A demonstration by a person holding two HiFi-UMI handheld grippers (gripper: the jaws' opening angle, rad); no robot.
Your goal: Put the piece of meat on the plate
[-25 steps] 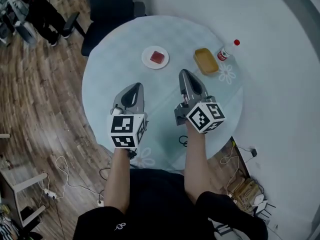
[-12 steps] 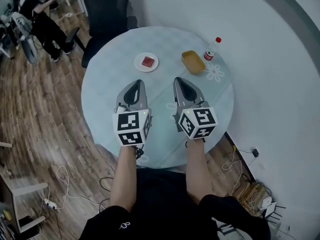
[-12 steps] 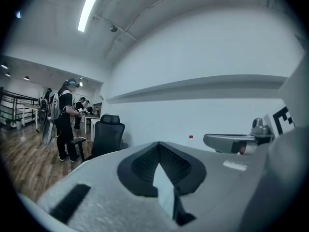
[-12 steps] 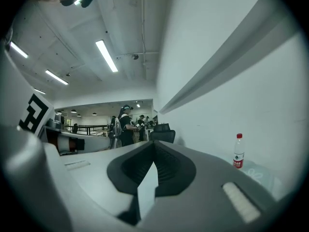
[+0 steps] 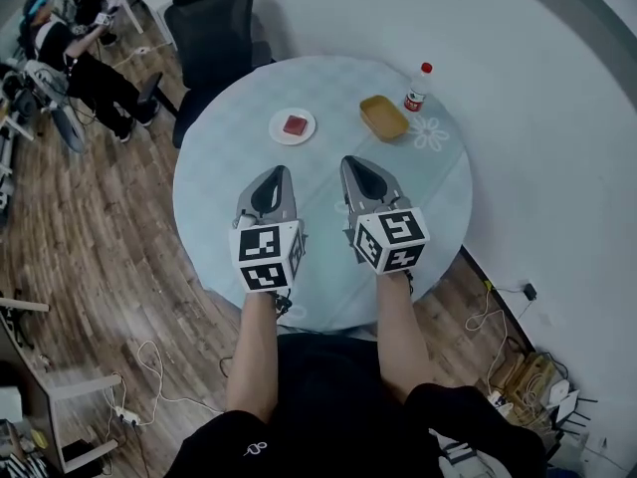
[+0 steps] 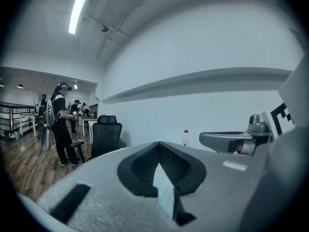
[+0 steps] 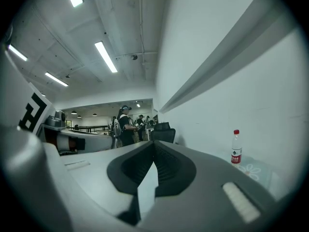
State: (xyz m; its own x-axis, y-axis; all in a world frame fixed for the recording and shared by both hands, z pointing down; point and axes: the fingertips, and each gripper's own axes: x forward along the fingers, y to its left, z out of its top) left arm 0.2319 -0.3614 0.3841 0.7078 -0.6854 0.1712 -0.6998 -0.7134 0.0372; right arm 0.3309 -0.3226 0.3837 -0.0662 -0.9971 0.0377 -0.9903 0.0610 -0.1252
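A round, pale surface [image 5: 214,177] stands on a wood-plank floor [image 5: 90,257], close to a white wall [image 5: 557,88] on the right. A black office chair [image 5: 214,18] sits at its far edge. Loose cables [image 5: 149,366] trail over the near floor. Long fluorescent tubes [image 7: 105,57] light the grey ceiling [image 7: 130,28]. People [image 5: 85,63] stand among desks at the far left.

The round surface [image 5: 214,187] looks smooth and glossy, pale like glass. The floor [image 5: 90,247] is brown wood planking with a slight sheen. The left hand-held gripper [image 5: 276,175] and right hand-held gripper [image 5: 352,163] have matt grey plastic shells with ribbed black lining. The bottle [image 5: 416,90] is clear plastic, and the plate [image 5: 276,130] is smooth white.
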